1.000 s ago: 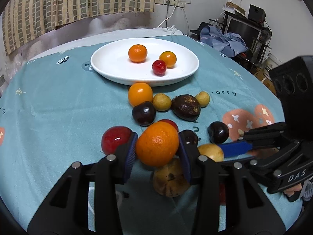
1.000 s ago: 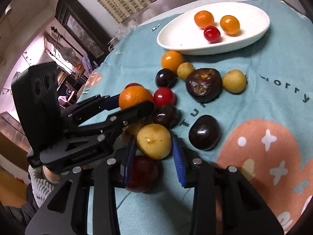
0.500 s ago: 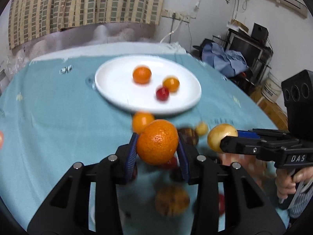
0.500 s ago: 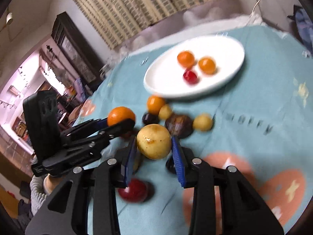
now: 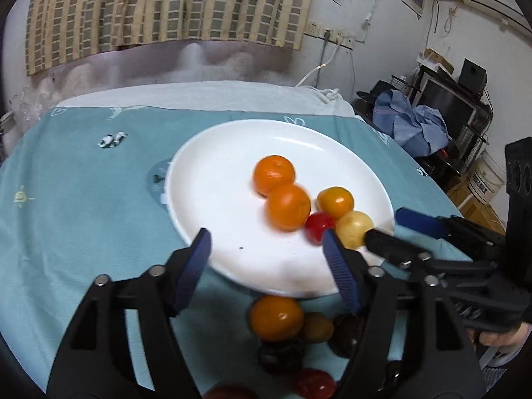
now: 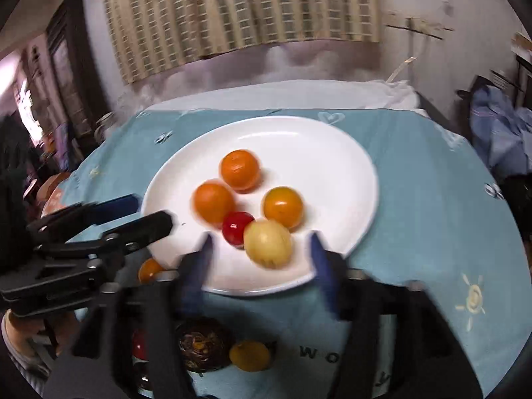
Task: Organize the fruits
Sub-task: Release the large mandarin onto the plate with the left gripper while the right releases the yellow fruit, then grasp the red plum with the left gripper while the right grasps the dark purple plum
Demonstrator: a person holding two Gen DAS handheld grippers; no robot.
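Note:
A white plate (image 5: 212, 179) (image 6: 326, 153) holds two oranges, a small orange-yellow fruit (image 5: 335, 202), a red fruit (image 5: 319, 226), and more. The just-dropped orange (image 5: 288, 207) (image 6: 213, 202) and yellow fruit (image 5: 354, 228) (image 6: 268, 243) lie blurred on the plate. My left gripper (image 5: 266, 249) is open and empty above the plate's near rim. My right gripper (image 6: 259, 252) is open, the yellow fruit lying free between its fingers. Each gripper shows in the other's view, left (image 6: 133, 212) and right (image 5: 389, 232).
Several fruits stay on the teal cloth below the plate: an orange (image 5: 276, 318), a yellow one (image 6: 249, 355), a dark wrinkled one (image 6: 201, 342), dark plums and red ones. Clutter and a monitor (image 5: 445, 99) stand at the right.
Both grippers moved forward over the plate and opened. The orange left the left gripper and the yellow fruit left the right gripper; both now lie on the plate.

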